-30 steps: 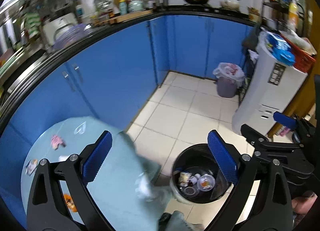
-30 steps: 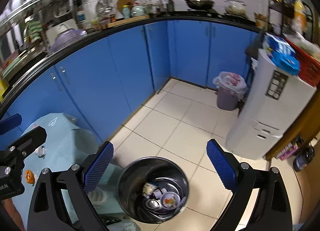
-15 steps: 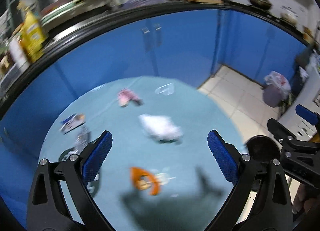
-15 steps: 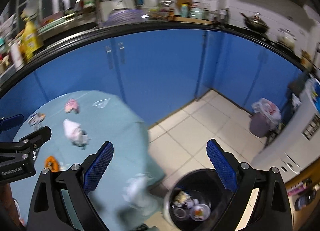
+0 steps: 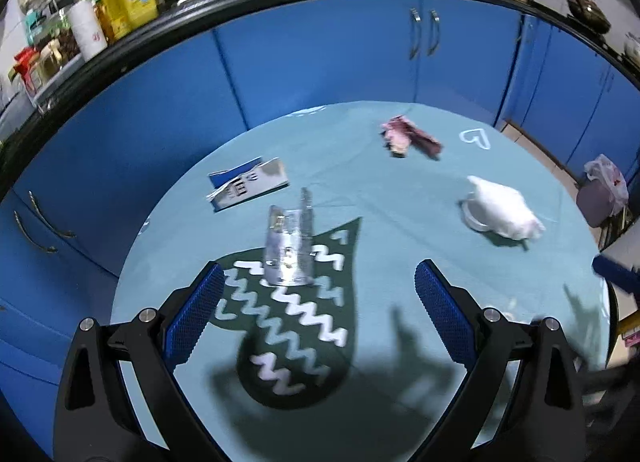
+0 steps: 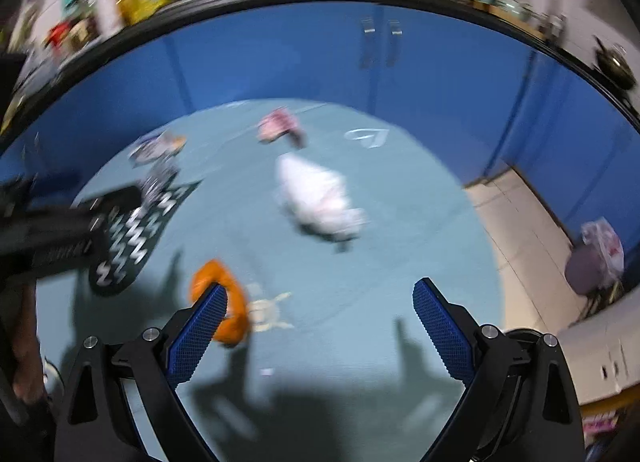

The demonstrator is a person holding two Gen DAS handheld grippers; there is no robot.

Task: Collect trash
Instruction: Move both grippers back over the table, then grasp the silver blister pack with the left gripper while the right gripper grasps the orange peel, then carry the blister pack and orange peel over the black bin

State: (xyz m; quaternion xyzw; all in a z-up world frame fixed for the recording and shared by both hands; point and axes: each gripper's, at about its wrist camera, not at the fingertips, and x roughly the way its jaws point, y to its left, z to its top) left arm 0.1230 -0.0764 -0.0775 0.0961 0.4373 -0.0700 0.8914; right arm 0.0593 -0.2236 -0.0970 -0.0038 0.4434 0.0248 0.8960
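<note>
Both looking down from close above the round table (image 5: 400, 190), facing the blue cupboards (image 5: 320, 58), sharing its far edge.

One white crumpled tissue (image 5: 505, 213), one pink wrapper (image 5: 408, 136), one clear plastic cup (image 5: 289, 249), one flattened carton (image 5: 249, 183), one orange peel (image 6: 224, 307)

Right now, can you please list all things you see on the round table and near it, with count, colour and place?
Table: 1, teal cloth, centre.
Crumpled foil wrapper: 1, silver, upright on the dark zigzag print.
Flattened carton: 1, blue and white, far left of table.
Crumpled wrapper: 1, pink, far side.
Crumpled tissue: 1, white, right side.
Peel: 1, orange, near edge.
Lined bin: 1, grey, on floor at right.
Cabinets: blue, behind table.
Left gripper: 1, open, black with blue pads.
Right gripper: 1, open, same colours.
</note>
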